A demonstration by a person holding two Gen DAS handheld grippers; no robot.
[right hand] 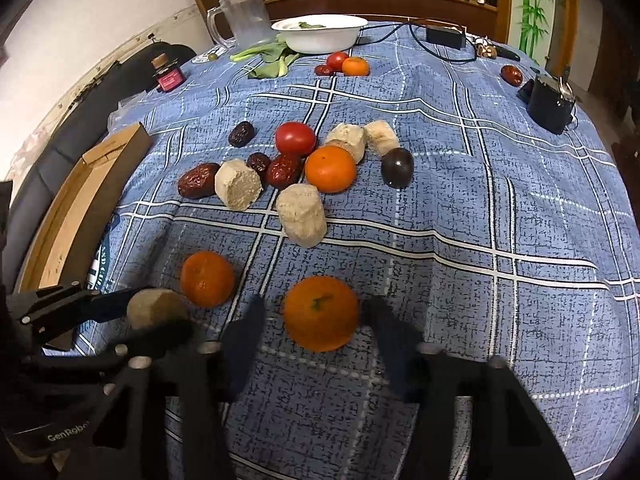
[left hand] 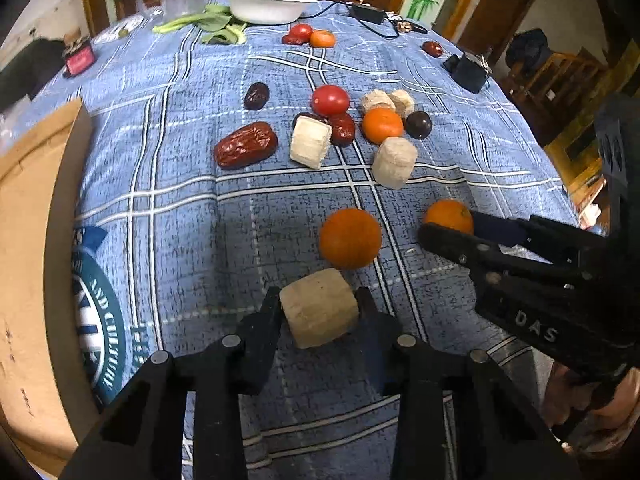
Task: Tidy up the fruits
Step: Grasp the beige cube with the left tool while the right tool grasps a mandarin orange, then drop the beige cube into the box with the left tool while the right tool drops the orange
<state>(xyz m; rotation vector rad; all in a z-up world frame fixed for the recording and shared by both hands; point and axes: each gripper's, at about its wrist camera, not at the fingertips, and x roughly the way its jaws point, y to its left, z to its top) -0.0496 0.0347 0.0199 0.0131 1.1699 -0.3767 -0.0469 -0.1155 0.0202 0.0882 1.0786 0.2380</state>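
Observation:
A beige cylindrical chunk (left hand: 318, 312) lies on the blue plaid tablecloth (left hand: 224, 240), and my left gripper (left hand: 320, 304) is shut on it, a black finger pressing each side. The right wrist view shows the same chunk (right hand: 156, 308) in the left gripper (right hand: 160, 314) at the lower left. My right gripper (right hand: 318, 312) straddles an orange with a green stem (right hand: 320, 312). Narrow strips of cloth show between the blurred fingers and the fruit, so it is open. In the left wrist view that orange (left hand: 450, 214) sits at the tip of the right gripper (left hand: 448, 224).
A second orange (left hand: 350, 238) lies just beyond the chunk. Farther back is a cluster with a tomato (left hand: 330, 100), red dates (left hand: 245, 145), several beige chunks, an orange and a dark round fruit. A cardboard box (left hand: 36, 260) stands left. A white bowl (left hand: 268, 4), jug and greens stand at the back.

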